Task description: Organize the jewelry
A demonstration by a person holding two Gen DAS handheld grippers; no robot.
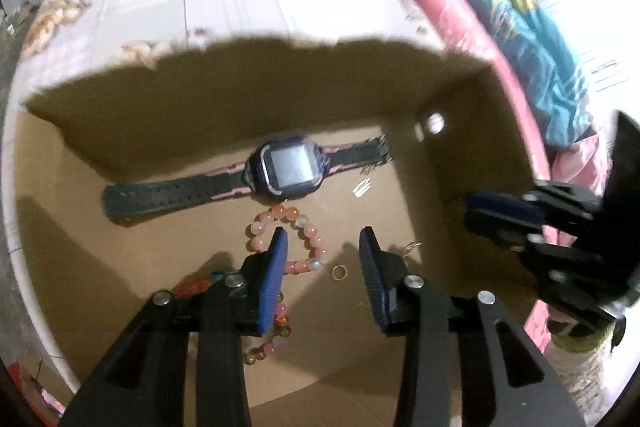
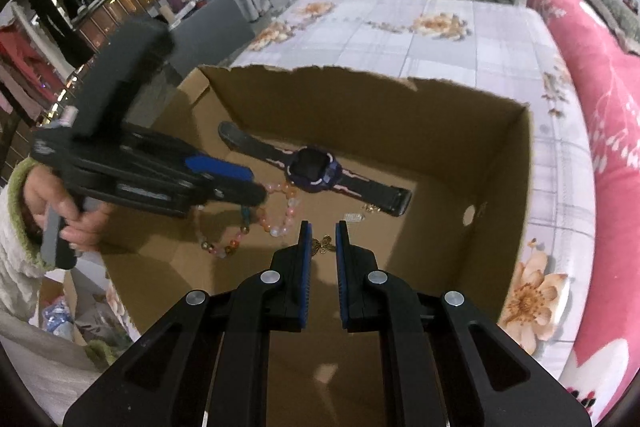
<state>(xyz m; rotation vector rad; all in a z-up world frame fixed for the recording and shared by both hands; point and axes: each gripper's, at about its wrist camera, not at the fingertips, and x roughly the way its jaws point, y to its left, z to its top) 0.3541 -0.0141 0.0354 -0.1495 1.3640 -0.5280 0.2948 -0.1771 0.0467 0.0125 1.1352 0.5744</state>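
Observation:
An open cardboard box (image 1: 460, 163) (image 2: 500, 163) holds the jewelry. A black and pink smartwatch (image 1: 290, 167) (image 2: 314, 169) lies at its back. A pink bead bracelet (image 1: 298, 223) (image 2: 280, 223) lies in front of it, a multicoloured bead bracelet (image 1: 276, 335) (image 2: 224, 247) nearer. A gold ring (image 1: 339, 272) lies between my left gripper's fingers. My left gripper (image 1: 324, 239) (image 2: 224, 179) is open above the box floor. My right gripper (image 2: 323, 227) (image 1: 500, 211) is open over a gold butterfly piece (image 2: 324, 246), empty.
The box sits on a bed with a floral sheet (image 2: 400, 27). A pink bolster (image 2: 592, 87) runs along the right side, with blue cloth (image 1: 536, 39) on it. Small silver clips (image 1: 362, 186) (image 2: 354, 217) lie near the watch buckle.

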